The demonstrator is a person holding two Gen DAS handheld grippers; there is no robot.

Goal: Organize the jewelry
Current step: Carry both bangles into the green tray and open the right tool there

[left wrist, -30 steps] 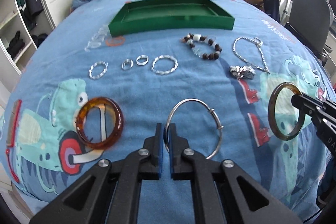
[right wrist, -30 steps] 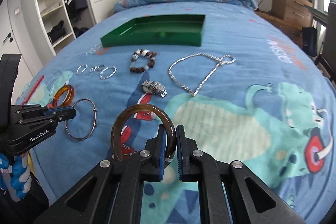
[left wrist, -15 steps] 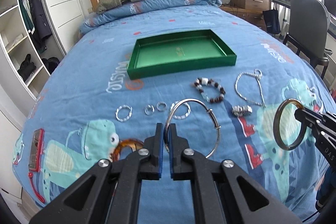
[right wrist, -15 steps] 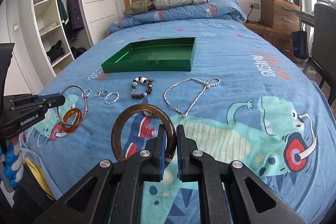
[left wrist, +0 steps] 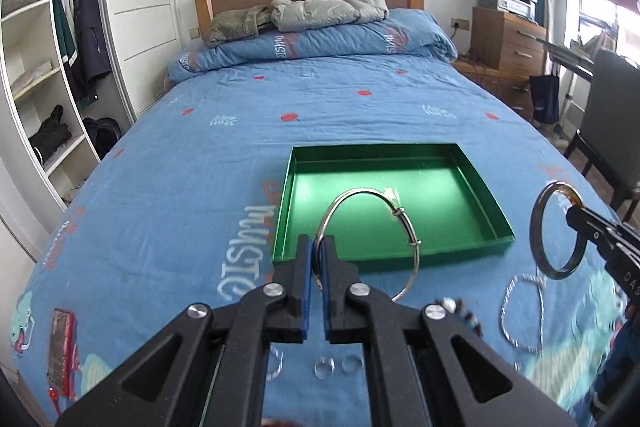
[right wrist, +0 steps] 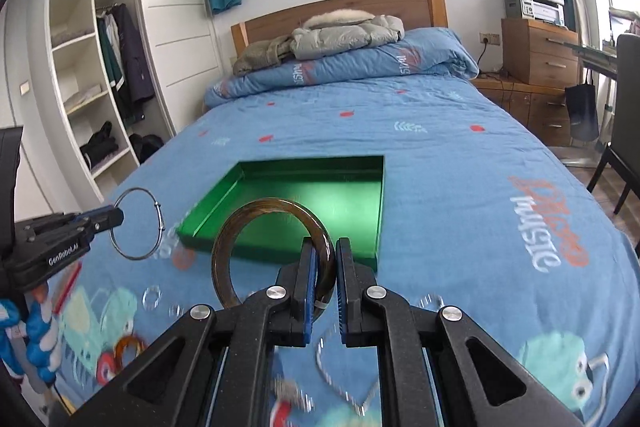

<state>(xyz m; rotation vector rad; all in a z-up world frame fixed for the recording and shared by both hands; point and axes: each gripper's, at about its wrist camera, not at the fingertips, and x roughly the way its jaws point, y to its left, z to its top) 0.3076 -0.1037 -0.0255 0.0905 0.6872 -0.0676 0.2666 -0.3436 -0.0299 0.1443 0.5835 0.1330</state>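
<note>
The left tongs (left wrist: 316, 259) pinch a thin silver bangle (left wrist: 370, 239), light and springy; the right tongs (right wrist: 323, 269) clamp a stiff, smooth brown bangle (right wrist: 272, 251) by its rim, both just before the green tray (left wrist: 486, 203).

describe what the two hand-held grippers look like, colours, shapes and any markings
Both look alike: matte black angular linkage arms with triangular cut-outs, silver round pivot screws, and two flat black fingers lined with blue pads. The left hand-held gripper carries white "GenRobot.AI" lettering on its side, seen from the right wrist view. The right hand-held gripper shows partial white letters "DAS" on its side. A blue and white bundle hangs below the left one.
</note>
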